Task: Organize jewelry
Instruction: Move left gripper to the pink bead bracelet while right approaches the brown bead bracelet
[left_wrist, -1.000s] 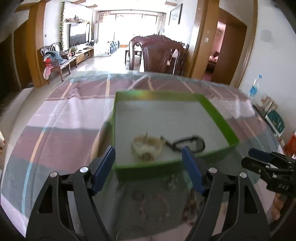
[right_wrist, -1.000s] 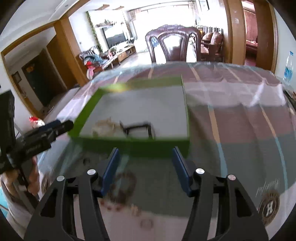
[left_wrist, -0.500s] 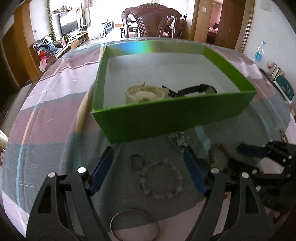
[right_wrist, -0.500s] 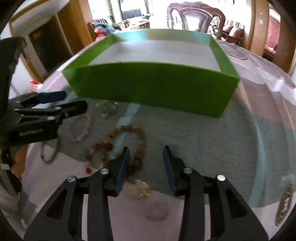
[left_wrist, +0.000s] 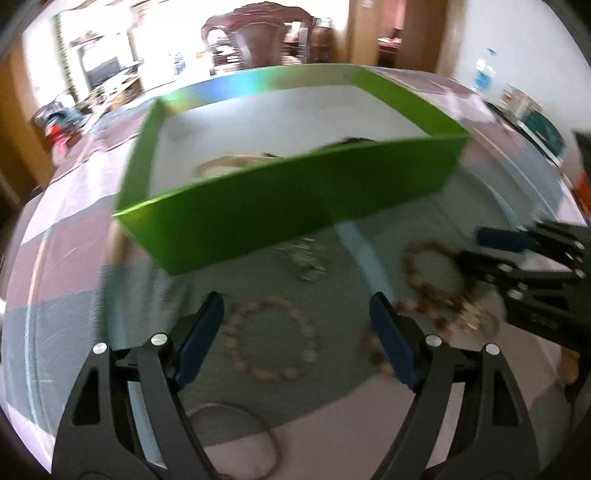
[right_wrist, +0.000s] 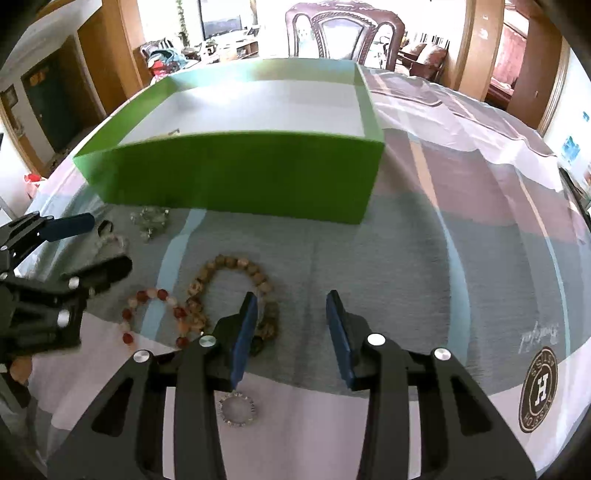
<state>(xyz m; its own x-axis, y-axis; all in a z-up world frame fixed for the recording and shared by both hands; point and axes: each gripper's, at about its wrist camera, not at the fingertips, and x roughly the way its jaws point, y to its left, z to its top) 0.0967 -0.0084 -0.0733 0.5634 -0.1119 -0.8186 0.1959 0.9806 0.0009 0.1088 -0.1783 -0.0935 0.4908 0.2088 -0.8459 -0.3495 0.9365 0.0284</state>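
A green box (left_wrist: 295, 206) (right_wrist: 236, 173) with a white floor stands on the table and holds a pale bangle (left_wrist: 229, 166) and a dark watch (left_wrist: 351, 142). In front of it lie a pale bead bracelet (left_wrist: 271, 341), a brown bead bracelet (left_wrist: 436, 280) (right_wrist: 236, 284), a red bead bracelet (right_wrist: 155, 314), a crystal piece (left_wrist: 304, 258) (right_wrist: 149, 219), a thin metal bangle (left_wrist: 236, 435) and a small sparkly ring (right_wrist: 236, 408). My left gripper (left_wrist: 295, 339) is open, low over the pale bracelet. My right gripper (right_wrist: 291, 328) is open, with its left finger at the brown bracelet.
The table has a striped pink, grey and white cloth (right_wrist: 461, 221) under a clear cover. A round logo (right_wrist: 539, 391) is printed at the right. Wooden chairs (right_wrist: 340, 33) stand behind the table. A water bottle (left_wrist: 484, 75) and boxes sit at the far right.
Both grippers have come down from over the box to the jewelry in front of it. The left view is blurred by motion. The right gripper has shifted right along the brown bracelet.
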